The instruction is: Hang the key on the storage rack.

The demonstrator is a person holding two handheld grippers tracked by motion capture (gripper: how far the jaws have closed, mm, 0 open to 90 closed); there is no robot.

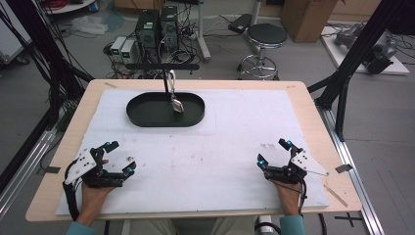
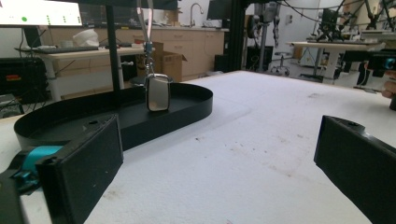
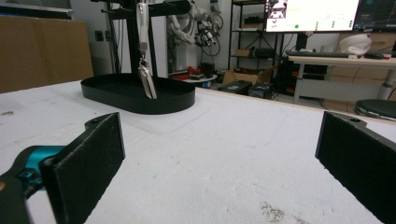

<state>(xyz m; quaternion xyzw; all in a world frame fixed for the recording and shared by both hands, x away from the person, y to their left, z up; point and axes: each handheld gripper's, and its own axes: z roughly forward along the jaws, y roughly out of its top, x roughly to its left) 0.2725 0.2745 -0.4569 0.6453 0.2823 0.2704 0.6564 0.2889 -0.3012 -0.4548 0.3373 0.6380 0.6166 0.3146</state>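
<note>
Both tools were seen at the near edge of the table [image 1: 313, 112], resting on the white mat [image 1: 215, 161]: left tool [image 1: 120, 157] with jaws spread wide and nothing between them, right tool [image 1: 274, 152] likewise wide and empty. A small speck [image 1: 129, 158] was noted on the mat just beside the left tool's tip; what it was could not be told. Farther off, at the far middle of the mat, a black oval tray [image 1: 142, 117] was placed, well apart from both tools. From the tray a black stand [image 1: 165, 81] rose with a crossbar [image 1: 161, 66], and a small metal tag [image 2: 157, 92] was hung from it on a strap [image 3: 142, 21] and clip, dangling just over the tray floor; contact with the floor could not be judged. The tag was taken as the target. Risks as judged: a free-hanging tag could be nudged and set swinging by one jaw before closure, so the grasp would be missed or made on the edge only. The polished face could slip from flat pads if pinched off-centre. A pull along the wrong line could drag the light tray across the mat or tip the stand, unless the stand was steadied by the other tool. The tray rim could be clipped on a low approach. The post could be struck by a wide jaw on the near side.
</note>
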